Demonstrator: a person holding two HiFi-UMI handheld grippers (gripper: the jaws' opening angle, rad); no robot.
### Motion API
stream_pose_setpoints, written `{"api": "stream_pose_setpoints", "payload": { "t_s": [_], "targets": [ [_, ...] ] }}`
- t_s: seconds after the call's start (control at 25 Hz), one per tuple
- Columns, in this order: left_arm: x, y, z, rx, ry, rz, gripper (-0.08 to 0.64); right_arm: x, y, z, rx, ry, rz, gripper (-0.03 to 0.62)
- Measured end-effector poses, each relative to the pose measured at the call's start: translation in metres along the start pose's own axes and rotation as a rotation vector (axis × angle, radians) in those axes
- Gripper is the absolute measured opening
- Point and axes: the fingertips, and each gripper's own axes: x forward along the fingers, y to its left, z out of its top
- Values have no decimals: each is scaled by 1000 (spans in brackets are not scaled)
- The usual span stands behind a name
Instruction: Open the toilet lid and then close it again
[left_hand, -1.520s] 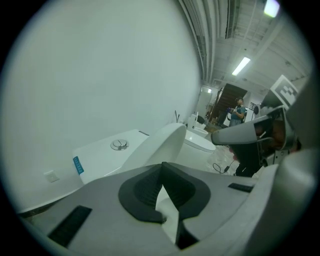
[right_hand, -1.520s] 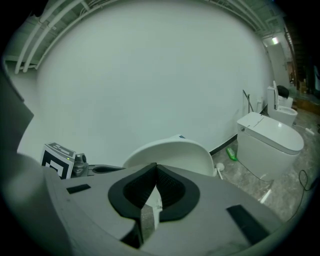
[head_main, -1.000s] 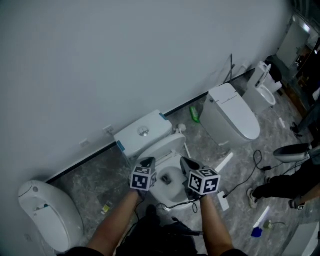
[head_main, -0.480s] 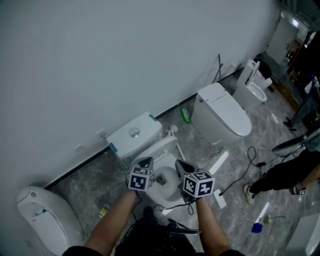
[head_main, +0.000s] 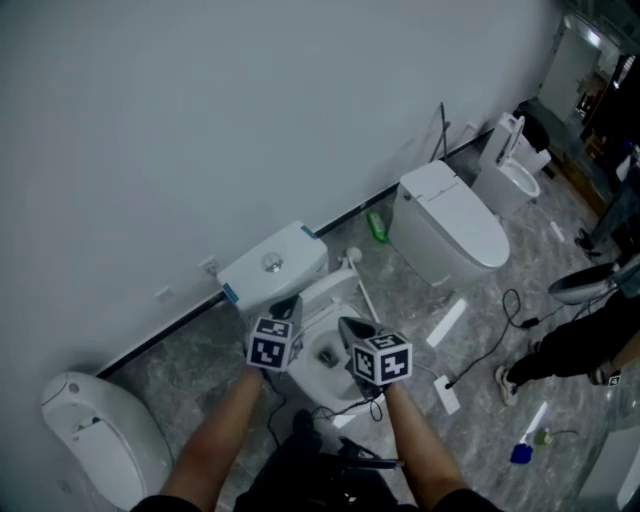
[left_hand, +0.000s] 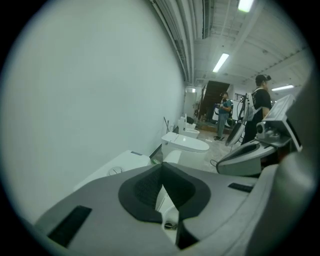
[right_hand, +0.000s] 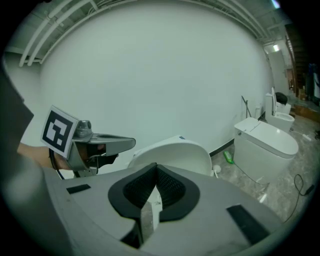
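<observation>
The white toilet stands against the wall, its tank (head_main: 272, 264) behind and its lid (head_main: 330, 288) raised over the open bowl (head_main: 325, 355). My left gripper (head_main: 290, 303) hovers at the lid's left side, jaws shut with nothing between them. My right gripper (head_main: 346, 326) hangs over the bowl's right rim, also shut and empty. In the right gripper view the upright lid (right_hand: 175, 155) rises just beyond my right gripper (right_hand: 156, 170), with the left gripper (right_hand: 127, 142) to its left. In the left gripper view my left gripper (left_hand: 161, 172) points past the tank (left_hand: 117, 170), the right gripper (left_hand: 222, 167) beside it.
A closed white toilet (head_main: 450, 235) stands to the right, another with a raised lid (head_main: 510, 165) farther on, and a third (head_main: 90, 435) at lower left. A green bottle (head_main: 378, 228) lies by the wall. Cables (head_main: 500, 330) and a person's legs (head_main: 570, 360) occupy the floor at right.
My left gripper has risen beside the lid, toward the tank. The right gripper has barely shifted. The head view has swung slightly.
</observation>
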Motion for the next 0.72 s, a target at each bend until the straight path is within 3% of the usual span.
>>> {"api": "stream_pose_setpoints", "payload": {
  "t_s": [0.36, 0.72],
  "targets": [
    [29, 39, -13, 93, 131, 5, 5, 25, 13, 6, -51, 30, 4, 11],
    [33, 25, -32, 99, 183, -76, 3, 41, 14, -2, -29, 50, -10, 11]
  ]
}}
